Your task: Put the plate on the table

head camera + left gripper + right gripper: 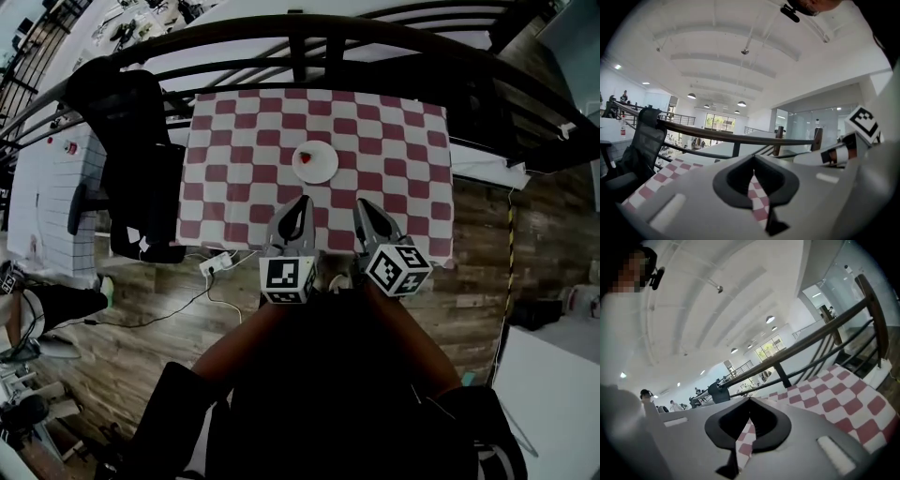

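Head view first: looking steeply down on the table (403, 141), red-and-white checks all over. Plate (324, 169) lying flat near the middle, something small and red (306, 157) on it, too small to name. By the look of it, job done: set down on the table, nothing left to carry. Left gripper (300, 206) and right gripper (363, 210) side by side over the near edge, well short of the plate, touching nothing. Most likely held there to keep clear of it. Black chair (131, 141) off to the left, railing (394, 33) curving past the far edge.

Over to the left gripper view: fingers (693, 201) pressed together, tips meeting, only a sliver of those checks showing through the hollow behind them. Nothing pinched. Aimed up and across the table rather than down at it, hence all that ceiling. No plate in sight here.

Right gripper view now: same story. Jaws closed tight on nothing, checks peeking through the hollow, more of the table spreading away to the right, railing above it. No plate here either, so nothing hints at a fresh grab being lined up.
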### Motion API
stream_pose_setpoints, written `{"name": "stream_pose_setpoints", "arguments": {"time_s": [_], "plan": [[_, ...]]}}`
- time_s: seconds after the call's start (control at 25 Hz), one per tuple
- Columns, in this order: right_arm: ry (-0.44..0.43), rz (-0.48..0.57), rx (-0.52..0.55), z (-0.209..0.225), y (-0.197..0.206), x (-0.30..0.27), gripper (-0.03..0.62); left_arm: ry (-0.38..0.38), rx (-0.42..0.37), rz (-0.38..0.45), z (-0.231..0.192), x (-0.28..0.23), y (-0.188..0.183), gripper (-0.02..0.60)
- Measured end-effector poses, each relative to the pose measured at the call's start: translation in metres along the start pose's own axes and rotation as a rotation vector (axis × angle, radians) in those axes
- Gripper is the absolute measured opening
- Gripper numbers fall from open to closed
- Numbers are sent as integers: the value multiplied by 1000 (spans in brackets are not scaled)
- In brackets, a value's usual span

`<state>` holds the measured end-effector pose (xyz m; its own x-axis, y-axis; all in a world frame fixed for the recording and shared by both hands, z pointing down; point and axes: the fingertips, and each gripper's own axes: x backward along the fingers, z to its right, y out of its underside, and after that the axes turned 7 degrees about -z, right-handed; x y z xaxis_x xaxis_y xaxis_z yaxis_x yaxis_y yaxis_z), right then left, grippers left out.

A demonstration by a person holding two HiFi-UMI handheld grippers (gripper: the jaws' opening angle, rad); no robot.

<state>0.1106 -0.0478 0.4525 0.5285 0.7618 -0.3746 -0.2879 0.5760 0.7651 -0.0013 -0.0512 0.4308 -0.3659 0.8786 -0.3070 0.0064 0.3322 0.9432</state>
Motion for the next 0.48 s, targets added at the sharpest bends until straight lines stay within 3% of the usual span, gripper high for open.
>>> {"name": "stream_pose_setpoints", "arguments": {"time_s": [0.16,0.48], "plan": [[19,34,173,-12,-13,21,-2,10,-28,14,34,10,6,9],[28,89,320,-22,-13,51,-3,-24,-61,78,59,23,-1,9]]}}
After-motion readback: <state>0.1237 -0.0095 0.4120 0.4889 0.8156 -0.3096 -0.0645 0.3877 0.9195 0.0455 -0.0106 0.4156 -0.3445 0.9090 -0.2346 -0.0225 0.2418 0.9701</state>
